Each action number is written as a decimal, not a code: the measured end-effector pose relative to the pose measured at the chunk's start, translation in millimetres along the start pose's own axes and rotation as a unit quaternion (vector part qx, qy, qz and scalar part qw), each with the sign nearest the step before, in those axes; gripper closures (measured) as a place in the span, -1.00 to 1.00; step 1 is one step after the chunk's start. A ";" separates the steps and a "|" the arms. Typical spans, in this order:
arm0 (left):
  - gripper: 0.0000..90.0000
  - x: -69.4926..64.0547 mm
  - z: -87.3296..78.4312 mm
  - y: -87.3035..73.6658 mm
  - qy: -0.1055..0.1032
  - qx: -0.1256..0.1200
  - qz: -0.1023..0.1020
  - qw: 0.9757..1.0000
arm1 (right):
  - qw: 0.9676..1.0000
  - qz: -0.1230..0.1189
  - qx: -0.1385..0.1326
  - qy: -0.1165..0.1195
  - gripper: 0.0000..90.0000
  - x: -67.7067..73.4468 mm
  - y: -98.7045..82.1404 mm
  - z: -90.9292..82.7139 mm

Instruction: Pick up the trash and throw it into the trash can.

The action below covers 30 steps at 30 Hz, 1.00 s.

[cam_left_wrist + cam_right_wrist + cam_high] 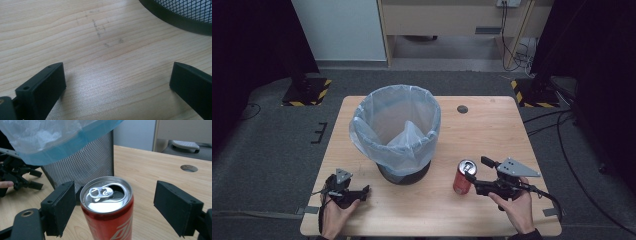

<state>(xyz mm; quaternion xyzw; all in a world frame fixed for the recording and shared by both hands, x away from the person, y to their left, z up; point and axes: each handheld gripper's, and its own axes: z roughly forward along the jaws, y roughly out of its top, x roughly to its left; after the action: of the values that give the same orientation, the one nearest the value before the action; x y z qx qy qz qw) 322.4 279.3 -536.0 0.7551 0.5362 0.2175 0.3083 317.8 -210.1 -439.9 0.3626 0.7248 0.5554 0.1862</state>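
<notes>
Red can [107,210], upright, tab end open, standing on the wooden table [492,130] between the jaws of the right gripper [113,207]; jaws spread wide, one pad close beside the can's left flank, the other clear of it, no grip made. Beyond the can: black mesh bin [82,167] lined with a pale blue bag [394,122]. Left gripper [117,80]: resting low over bare tabletop just beside the bin's base, jaws wide apart, nothing between them.
</notes>
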 end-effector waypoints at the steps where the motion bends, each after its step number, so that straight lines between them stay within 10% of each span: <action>1: -1.00 0.0 0.0 0.0 0.000 0.000 0.000 1.000 | 1.000 0.000 0.001 0.002 -0.59 0.8 -0.8 1.2; 30: -1.00 0.1 0.1 0.1 0.000 0.000 0.001 1.000 | 0.996 -0.042 0.074 -0.014 -0.34 9.3 -29.7 36.5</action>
<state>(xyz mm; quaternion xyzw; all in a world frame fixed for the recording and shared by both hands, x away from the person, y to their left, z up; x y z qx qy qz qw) 322.5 279.4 -536.0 0.7556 0.5355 0.2174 0.3083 326.7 -182.3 -478.1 0.3519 0.7759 0.4871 0.1921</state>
